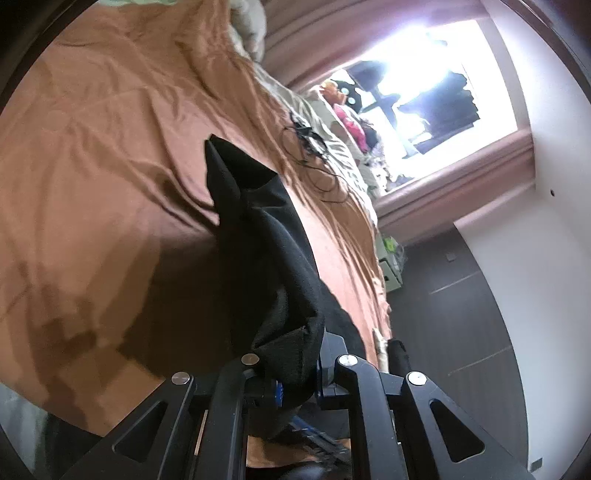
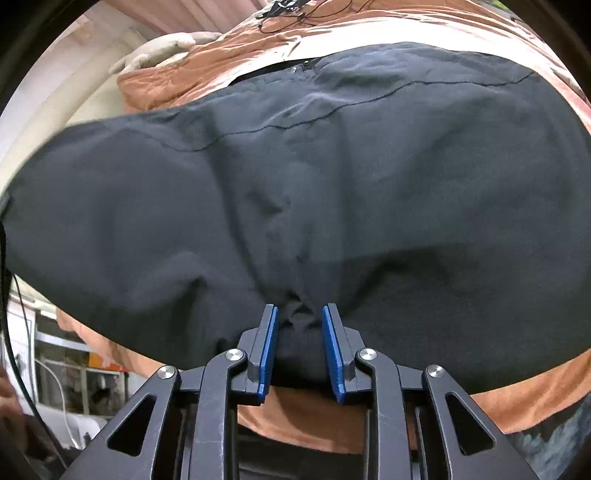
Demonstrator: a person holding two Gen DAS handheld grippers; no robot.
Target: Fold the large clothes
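Between both grippers' fingers [image 2: 334, 339]: black garment [image 2: 295, 192].

This is a bedroom in a home. A bed [image 1: 92, 155] covered with a rust-orange sheet fills most of the left wrist view, with a pale pillow [image 1: 249, 26] at its far end. Beyond it, pink curtains [image 1: 454, 184] frame a bright window [image 1: 443, 74], and cluttered belongings [image 1: 354, 125] pile along the bedside by white walls.

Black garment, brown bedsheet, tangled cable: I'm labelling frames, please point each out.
black garment [image 2: 295, 192]: right wrist view, middle of the spread cloth.
brown bedsheet [image 1: 110, 147]: left wrist view, bare wrinkled area.
tangled cable [image 1: 314, 155]: left wrist view, loops by the bed's edge.
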